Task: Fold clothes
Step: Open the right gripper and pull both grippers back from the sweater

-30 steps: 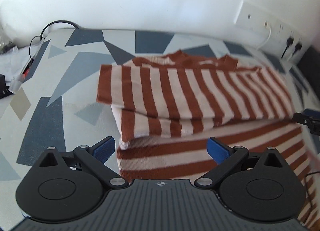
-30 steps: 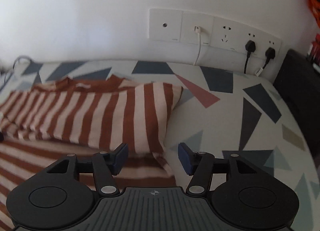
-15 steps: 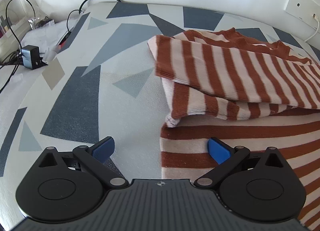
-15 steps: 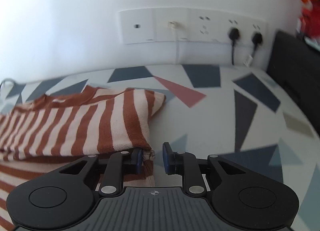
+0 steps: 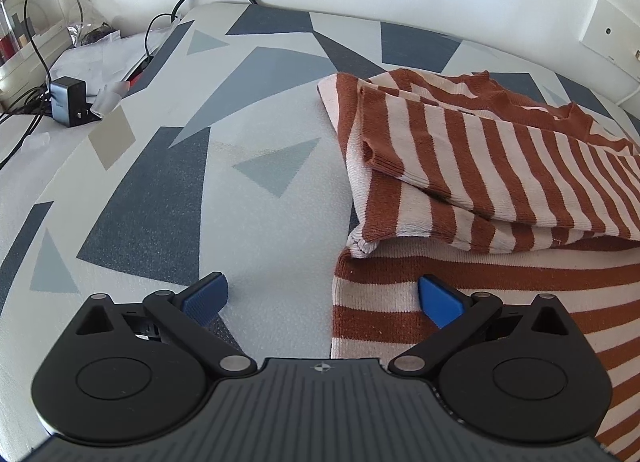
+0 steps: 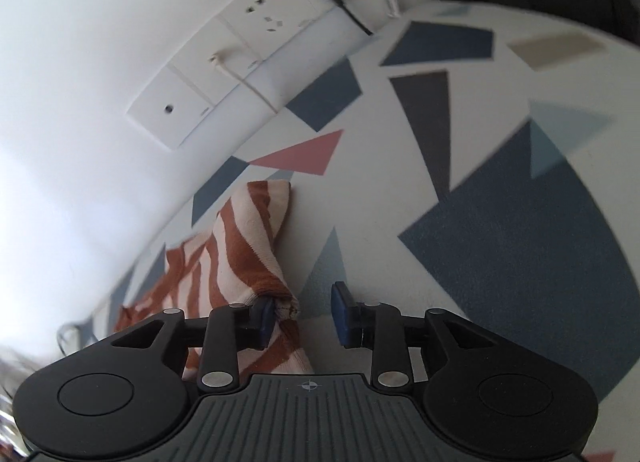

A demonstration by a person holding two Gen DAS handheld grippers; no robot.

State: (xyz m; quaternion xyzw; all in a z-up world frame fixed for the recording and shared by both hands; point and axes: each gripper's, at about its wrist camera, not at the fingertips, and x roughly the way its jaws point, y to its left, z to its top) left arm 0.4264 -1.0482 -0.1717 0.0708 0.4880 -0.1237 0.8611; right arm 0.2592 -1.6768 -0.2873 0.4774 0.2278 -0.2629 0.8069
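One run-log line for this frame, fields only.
stage: mid-fold | left gripper: open, straddling striped shirt edge | right gripper: open, shirt corner between fingers, not clamped | surface: patterned bed cover

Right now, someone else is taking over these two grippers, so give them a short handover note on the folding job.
Left gripper: open, holding nothing, hovering over the near left edge of the striped shirt.
Right gripper: partly open, with a bunched bit of the shirt's edge against its left finger; I cannot tell whether it is really gripped.
The shirt lies on the patterned bed cover, right of centre in the left wrist view.
Done: both sleeves appear folded in across the upper body.
Left: probably bring the striped lower part, nearest the grippers, up over the folded top, then smooth it.
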